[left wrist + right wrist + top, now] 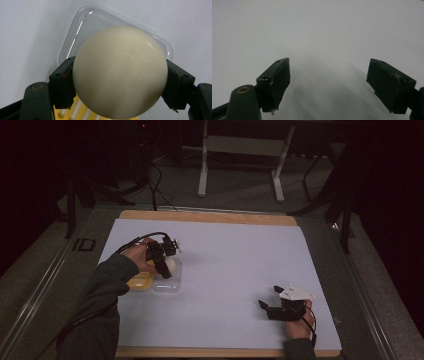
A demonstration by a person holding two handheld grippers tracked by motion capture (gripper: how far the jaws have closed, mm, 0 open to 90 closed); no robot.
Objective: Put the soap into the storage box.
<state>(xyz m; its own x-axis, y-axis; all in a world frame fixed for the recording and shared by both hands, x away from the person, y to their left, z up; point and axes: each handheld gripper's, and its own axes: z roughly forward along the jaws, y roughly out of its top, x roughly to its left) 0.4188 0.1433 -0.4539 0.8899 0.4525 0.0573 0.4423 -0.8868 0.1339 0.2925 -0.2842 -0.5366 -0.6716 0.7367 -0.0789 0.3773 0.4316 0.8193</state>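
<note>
Here the left gripper (pixel 120 82) was clamped on a cream ball (pixel 120 72), pads pressed on both its sides, held over a clear plastic tray (pixel 75 30) beside a yellow tray (pixel 139 281) on the white table (pixel 225 270). Right gripper (pixel 328 82) sat well apart, jaws spread wide, nothing between.

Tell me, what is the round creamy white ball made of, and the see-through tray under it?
The round cream-white ball looks like smooth hard plastic or perhaps wax: it has a soft sheen and faint surface lines, so I can't be sure. The clear rounded tray looks like thin glossy plastic, since bright glints run along its rim and the white table shows through it.
</note>
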